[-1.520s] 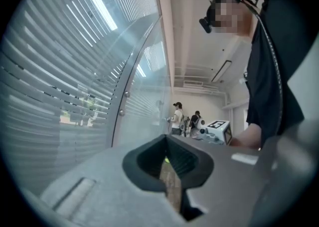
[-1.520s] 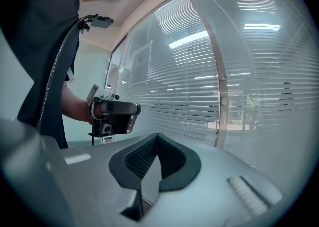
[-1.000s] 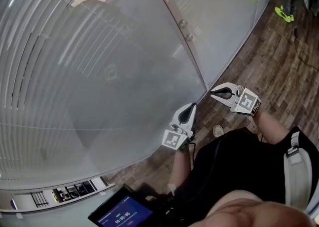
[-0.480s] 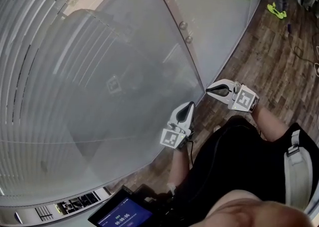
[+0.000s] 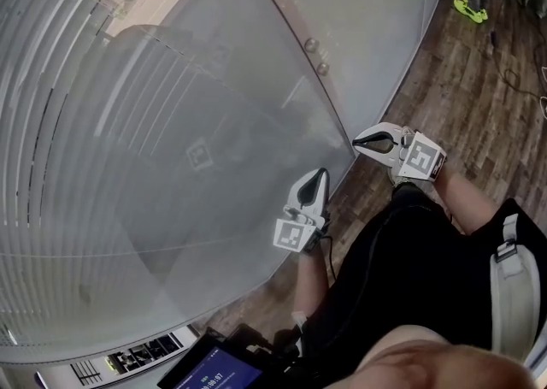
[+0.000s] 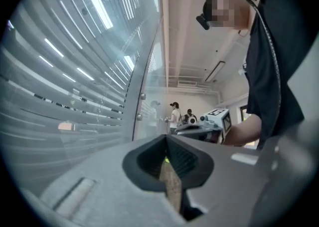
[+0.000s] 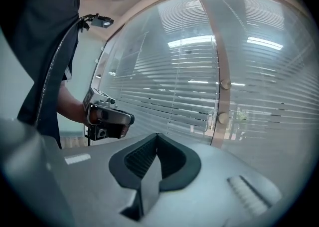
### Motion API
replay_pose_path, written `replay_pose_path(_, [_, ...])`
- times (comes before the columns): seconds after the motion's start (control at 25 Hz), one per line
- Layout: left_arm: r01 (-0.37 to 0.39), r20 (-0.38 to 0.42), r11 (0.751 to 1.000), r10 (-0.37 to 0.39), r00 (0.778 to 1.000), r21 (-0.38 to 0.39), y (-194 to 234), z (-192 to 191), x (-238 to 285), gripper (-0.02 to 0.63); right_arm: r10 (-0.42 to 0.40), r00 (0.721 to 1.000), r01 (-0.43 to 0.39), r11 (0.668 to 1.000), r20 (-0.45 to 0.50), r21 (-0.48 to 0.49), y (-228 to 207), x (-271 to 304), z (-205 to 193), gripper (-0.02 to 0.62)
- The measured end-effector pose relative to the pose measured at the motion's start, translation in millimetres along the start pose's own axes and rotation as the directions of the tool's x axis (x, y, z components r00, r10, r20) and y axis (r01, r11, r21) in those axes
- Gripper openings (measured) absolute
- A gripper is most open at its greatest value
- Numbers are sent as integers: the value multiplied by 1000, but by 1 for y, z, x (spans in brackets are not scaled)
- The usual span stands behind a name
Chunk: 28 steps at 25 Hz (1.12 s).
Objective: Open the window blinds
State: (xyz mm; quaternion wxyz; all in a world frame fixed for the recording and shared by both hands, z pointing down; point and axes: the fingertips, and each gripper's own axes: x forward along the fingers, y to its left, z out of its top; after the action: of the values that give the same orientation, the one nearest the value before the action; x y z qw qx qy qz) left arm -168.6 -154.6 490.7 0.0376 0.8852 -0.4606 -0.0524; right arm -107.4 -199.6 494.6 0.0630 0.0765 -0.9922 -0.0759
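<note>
Grey horizontal window blinds (image 5: 111, 148) hang behind a tall glass pane, with slats mostly turned closed. They also fill the left of the left gripper view as blinds (image 6: 75, 71) and the middle of the right gripper view as blinds (image 7: 184, 86). A frame post (image 5: 299, 28) with two round knobs (image 5: 312, 44) divides the panes. My left gripper (image 5: 322, 173) is shut and empty, pointing at the glass near its lower edge. To its right, my right gripper (image 5: 355, 144) is shut and empty too, its tip close to the post. No cord or wand is clearly visible.
Wood-plank floor (image 5: 479, 97) runs along the glass at the right. Yellow-green objects (image 5: 470, 9) lie on it farther off. A lit tablet screen (image 5: 209, 372) sits at the bottom edge. Two people (image 6: 175, 116) stand far away beyond the glass.
Both grippers have drifted slightly up the picture toward the glass, the right one rising a little. Both stay shut and empty.
</note>
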Motion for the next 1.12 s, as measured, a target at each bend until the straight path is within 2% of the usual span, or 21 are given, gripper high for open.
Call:
replay_pose_path(0.08, [-8, 10, 1000, 8, 1000, -2, 2, 3, 0, 2, 1, 1000, -1, 1000, -12, -14, 0, 4, -4, 5])
replay_pose_path(0.28, [-24, 5, 1000, 24, 1000, 4, -4, 5, 3, 2, 35, 997, -43, 992, -66, -120, 7, 9, -13, 5])
replay_pose_path(0.44, [-34, 3, 999, 34, 999, 7, -10, 7, 5, 2, 59, 996, -69, 986, -66, -151, 9, 7, -8, 5])
replay_pose_path(0.56, [-45, 5, 999, 45, 999, -5, -11, 7, 6, 2, 54, 997, -61, 989, -55, -132, 2, 5, -10, 5])
replay_pose_path(0.68, [-44, 8, 999, 44, 999, 2, -14, 8, 7, 2, 24, 998, -30, 991, -50, -130, -11, 4, -9, 5])
replay_pose_path(0.84, [-40, 7, 999, 40, 999, 4, -19, 8, 10, 2, -28, 999, 23, 985, -30, -172, -38, 4, 15, 5])
replay_pose_path(1.0, [-40, 5, 999, 40, 999, 5, -21, 8, 9, 2, -111, 992, 93, 961, -58, -260, -69, 8, 29, 5])
replay_pose_path(1.12, [-40, 8, 999, 40, 999, 5, -22, 7, 6, 2, -176, 980, 135, 931, -95, -338, -91, 11, 43, 5])
